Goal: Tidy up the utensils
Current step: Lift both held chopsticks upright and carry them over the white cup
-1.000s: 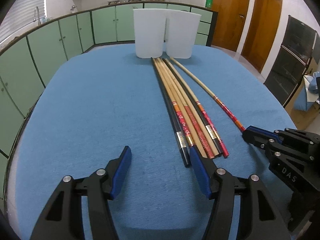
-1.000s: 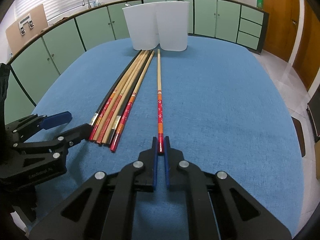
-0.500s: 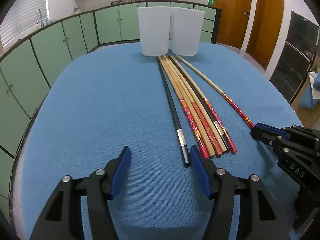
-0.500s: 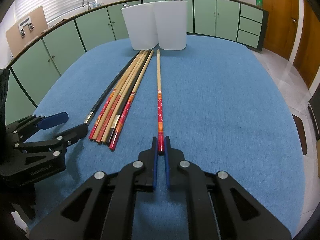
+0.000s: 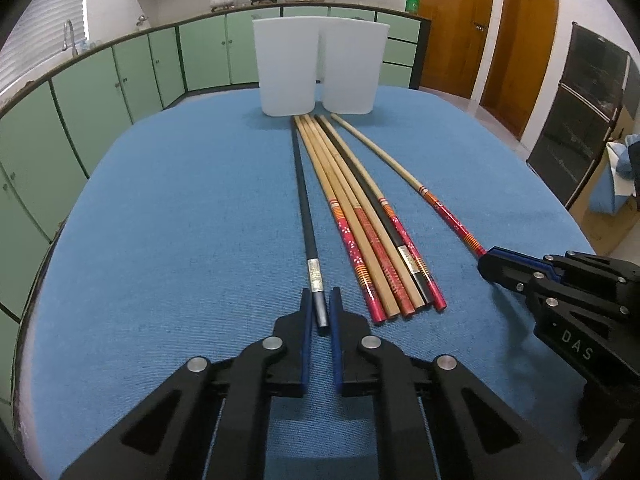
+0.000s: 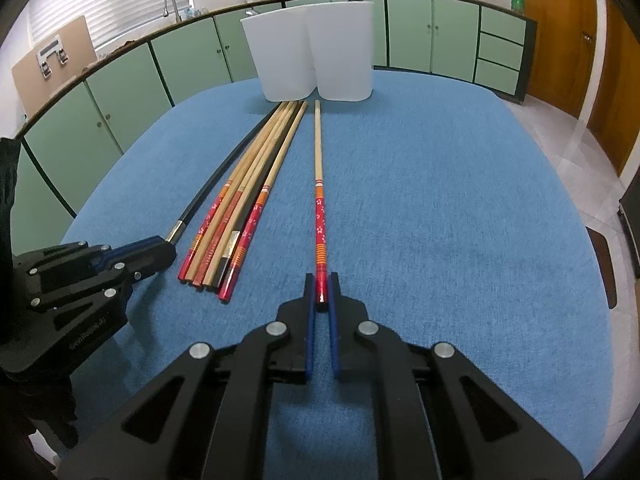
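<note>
My left tongs (image 5: 319,312) nearly closed, pinching silver end of long black chopstick (image 5: 303,196). My right tongs (image 6: 321,294) nearly closed too, pinching red end of long wooden chopstick with red flower handle (image 6: 318,184). Both sticks lie flat on blue cloth table (image 5: 168,240), tips pointing at two white plastic tubs (image 5: 316,68) at far end. Bundle of other chopsticks (image 5: 360,216) lies between. Squeeze firm, lift slow, keep stick level, don't bump bundle, tip goes in tub first.

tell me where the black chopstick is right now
The black chopstick lies on the blue table, left of the bundle of chopsticks, its near end between the left gripper fingers.
</note>
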